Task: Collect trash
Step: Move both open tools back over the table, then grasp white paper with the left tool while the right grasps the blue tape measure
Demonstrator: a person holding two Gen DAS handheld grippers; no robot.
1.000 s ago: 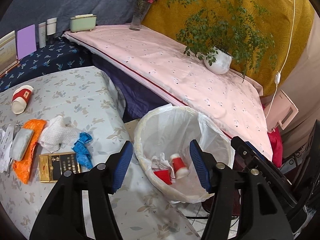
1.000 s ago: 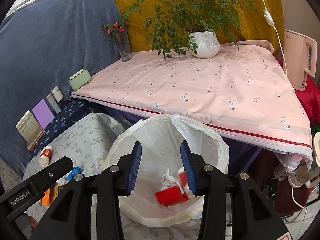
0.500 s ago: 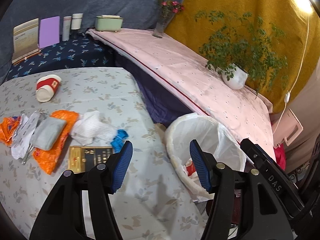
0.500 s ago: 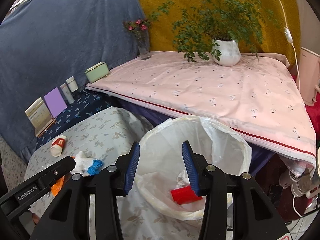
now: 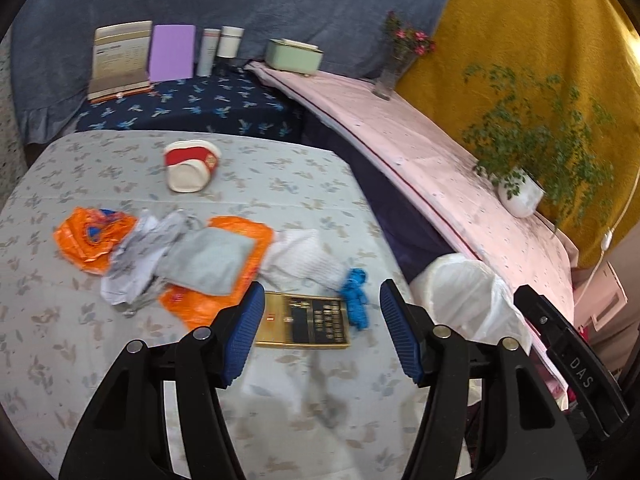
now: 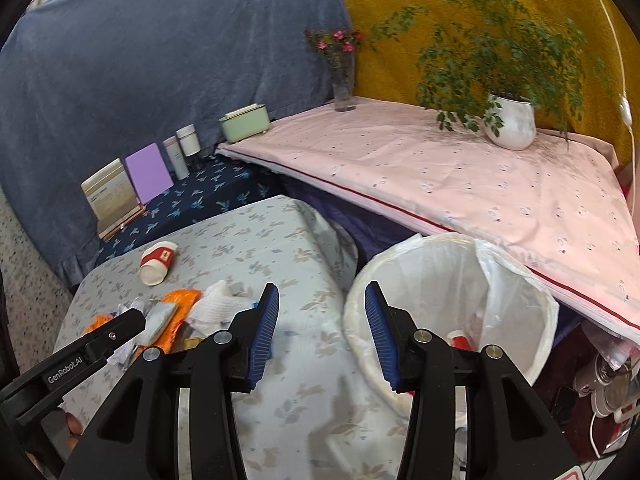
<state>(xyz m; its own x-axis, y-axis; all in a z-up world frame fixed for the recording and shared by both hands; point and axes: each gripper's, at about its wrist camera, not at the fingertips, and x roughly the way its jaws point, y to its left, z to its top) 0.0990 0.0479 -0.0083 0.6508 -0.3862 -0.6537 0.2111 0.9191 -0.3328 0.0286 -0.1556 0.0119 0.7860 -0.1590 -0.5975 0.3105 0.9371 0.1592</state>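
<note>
Trash lies on the floral grey table (image 5: 100, 360): a gold and black box (image 5: 304, 322), a blue crumpled scrap (image 5: 356, 290), a white cloth wad (image 5: 300, 256), an orange wrapper (image 5: 240, 232) under a grey pouch (image 5: 208, 260), crumpled paper (image 5: 132, 260), another orange wrapper (image 5: 88, 240) and a tipped red-and-white cup (image 5: 190, 166). My left gripper (image 5: 322, 334) is open and empty just above the gold box. My right gripper (image 6: 320, 330) is open and empty between the table and the white-lined bin (image 6: 508, 280), which holds red trash (image 6: 460, 340).
A pink-covered bench (image 6: 440, 168) with a potted plant (image 6: 510, 124) and a flower vase (image 6: 342, 80) stands behind the bin. A green box (image 6: 242, 122), bottles (image 5: 224, 46), a purple card (image 5: 172, 52) and a booklet (image 5: 120, 56) line the back shelf.
Both grippers have swung left, away from over the bin toward the table. The left one now looks at the trash pile. Both stayed open and empty.
</note>
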